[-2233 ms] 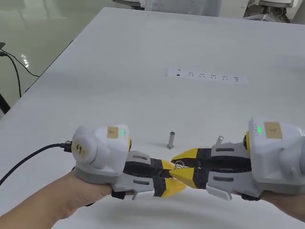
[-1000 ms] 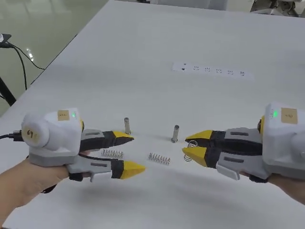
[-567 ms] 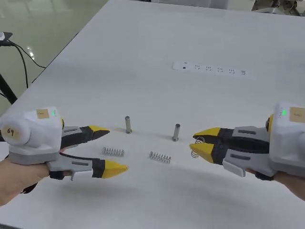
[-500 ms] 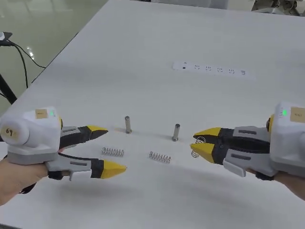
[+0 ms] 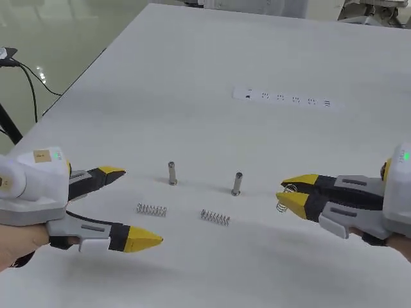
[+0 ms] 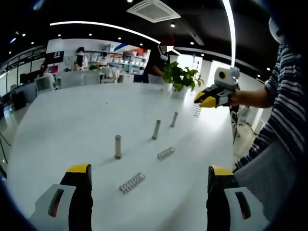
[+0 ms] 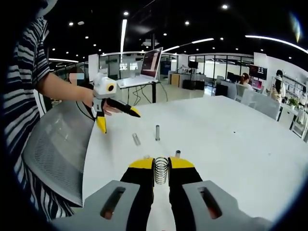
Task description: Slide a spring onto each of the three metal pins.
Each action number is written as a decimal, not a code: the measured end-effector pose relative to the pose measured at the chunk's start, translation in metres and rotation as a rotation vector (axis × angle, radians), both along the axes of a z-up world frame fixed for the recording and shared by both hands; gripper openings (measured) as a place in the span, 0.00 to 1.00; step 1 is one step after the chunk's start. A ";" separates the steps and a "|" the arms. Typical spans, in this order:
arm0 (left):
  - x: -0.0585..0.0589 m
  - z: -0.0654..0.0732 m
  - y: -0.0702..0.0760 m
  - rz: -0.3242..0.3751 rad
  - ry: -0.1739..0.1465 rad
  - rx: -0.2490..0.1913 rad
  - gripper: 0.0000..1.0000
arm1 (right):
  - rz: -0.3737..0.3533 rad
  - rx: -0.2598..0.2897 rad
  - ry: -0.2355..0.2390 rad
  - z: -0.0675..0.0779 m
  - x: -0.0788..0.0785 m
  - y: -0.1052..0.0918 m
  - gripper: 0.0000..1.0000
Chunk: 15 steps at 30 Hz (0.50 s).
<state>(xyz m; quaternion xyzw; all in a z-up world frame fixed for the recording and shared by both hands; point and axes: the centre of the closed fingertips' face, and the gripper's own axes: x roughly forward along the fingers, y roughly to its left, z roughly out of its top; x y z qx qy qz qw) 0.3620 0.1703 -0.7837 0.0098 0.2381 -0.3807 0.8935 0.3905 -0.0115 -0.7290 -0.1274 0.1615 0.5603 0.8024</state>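
We counted three short upright silver metal pins (image 6: 118, 147), strung from lower left toward the centre of the left gripper view. The small coiled wire springs (image 5: 151, 210) came to three: two lying loose at lower centre of the head view, and the held spring (image 7: 161, 169) low in the right gripper view. We saw one flat white power strip (image 5: 288, 99) at upper right, and two yellow-tipped grippers: the left gripper (image 5: 136, 205) and the right gripper (image 5: 284, 192).

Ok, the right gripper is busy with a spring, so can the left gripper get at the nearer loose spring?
Probably yes. The left gripper is open, and the nearer spring lies flat just ahead of its jaws with bare table between; the closest pin stands off to one side.
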 end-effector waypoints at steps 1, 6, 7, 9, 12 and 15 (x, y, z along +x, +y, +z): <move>0.000 0.000 0.000 0.001 0.001 0.001 0.98 | 0.000 -0.004 -0.001 0.000 0.001 -0.001 0.08; 0.001 0.003 0.002 0.009 -0.003 0.001 0.98 | -0.019 -0.021 -0.007 -0.001 0.008 -0.009 0.08; 0.002 0.004 0.003 0.010 -0.005 0.002 0.98 | -0.022 -0.022 -0.008 -0.001 0.009 -0.011 0.08; 0.002 0.007 0.004 0.013 -0.009 -0.001 0.98 | -0.029 -0.028 -0.009 -0.002 0.013 -0.014 0.08; 0.003 0.008 0.006 0.019 -0.012 0.002 0.98 | -0.049 -0.043 -0.015 -0.005 0.023 -0.022 0.08; 0.003 0.009 0.007 0.024 -0.012 0.000 0.98 | -0.076 -0.049 -0.023 -0.005 0.033 -0.028 0.08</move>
